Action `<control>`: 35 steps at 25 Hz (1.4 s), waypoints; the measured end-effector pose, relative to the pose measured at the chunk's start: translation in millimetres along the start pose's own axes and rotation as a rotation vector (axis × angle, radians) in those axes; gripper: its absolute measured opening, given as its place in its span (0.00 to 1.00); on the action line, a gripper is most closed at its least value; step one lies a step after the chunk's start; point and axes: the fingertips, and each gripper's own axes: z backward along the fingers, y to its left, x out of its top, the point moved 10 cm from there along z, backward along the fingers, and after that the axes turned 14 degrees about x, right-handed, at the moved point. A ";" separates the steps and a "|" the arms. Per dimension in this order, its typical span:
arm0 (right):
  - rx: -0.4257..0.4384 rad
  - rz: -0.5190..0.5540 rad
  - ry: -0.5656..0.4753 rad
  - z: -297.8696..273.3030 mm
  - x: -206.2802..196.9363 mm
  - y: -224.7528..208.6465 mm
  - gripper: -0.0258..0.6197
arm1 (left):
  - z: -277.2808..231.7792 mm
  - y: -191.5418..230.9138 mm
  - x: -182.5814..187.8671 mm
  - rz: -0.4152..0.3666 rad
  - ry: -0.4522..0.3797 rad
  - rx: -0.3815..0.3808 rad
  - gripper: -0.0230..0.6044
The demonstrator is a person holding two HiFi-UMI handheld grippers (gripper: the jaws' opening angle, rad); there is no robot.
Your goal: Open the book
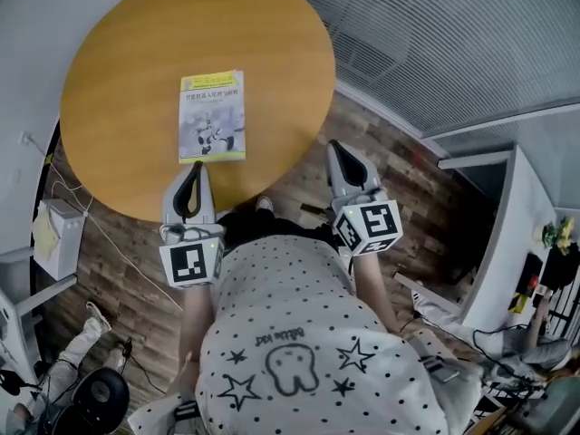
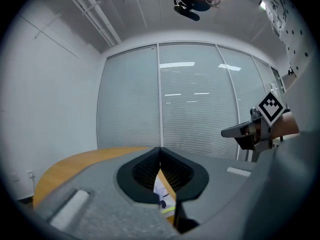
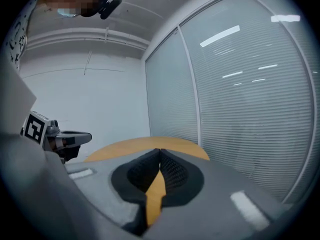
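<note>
A closed book (image 1: 213, 116) with a white and yellow-green cover lies flat on the round wooden table (image 1: 118, 80), near its front edge. My left gripper (image 1: 193, 169) is shut and empty, its tips just short of the book's near edge. A strip of the book (image 2: 162, 194) shows through the gap behind its jaws in the left gripper view. My right gripper (image 1: 342, 152) is also shut with nothing in it, level with the table's right rim and right of the book. Its own view shows the tabletop (image 3: 145, 146) ahead.
Glass walls with blinds (image 1: 435, 43) stand beyond the table. A white box (image 1: 54, 234) and cables lie on the wood floor at the left. A white desk (image 1: 517, 234) stands at the right. A black chair base (image 1: 95, 397) sits at lower left.
</note>
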 end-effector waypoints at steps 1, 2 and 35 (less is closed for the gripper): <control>0.002 -0.006 0.000 -0.7 -0.9 -4.2 0.05 | -0.6 -2.2 0.5 -0.002 0.006 0.005 0.05; 0.004 -0.011 0.000 -1.5 -2.0 -7.4 0.05 | -1.1 -3.7 0.8 -0.004 0.014 0.011 0.05; -0.097 -0.069 -0.061 19.9 -1.1 -52.2 0.05 | -30.3 -10.0 5.4 -0.047 -0.001 0.030 0.06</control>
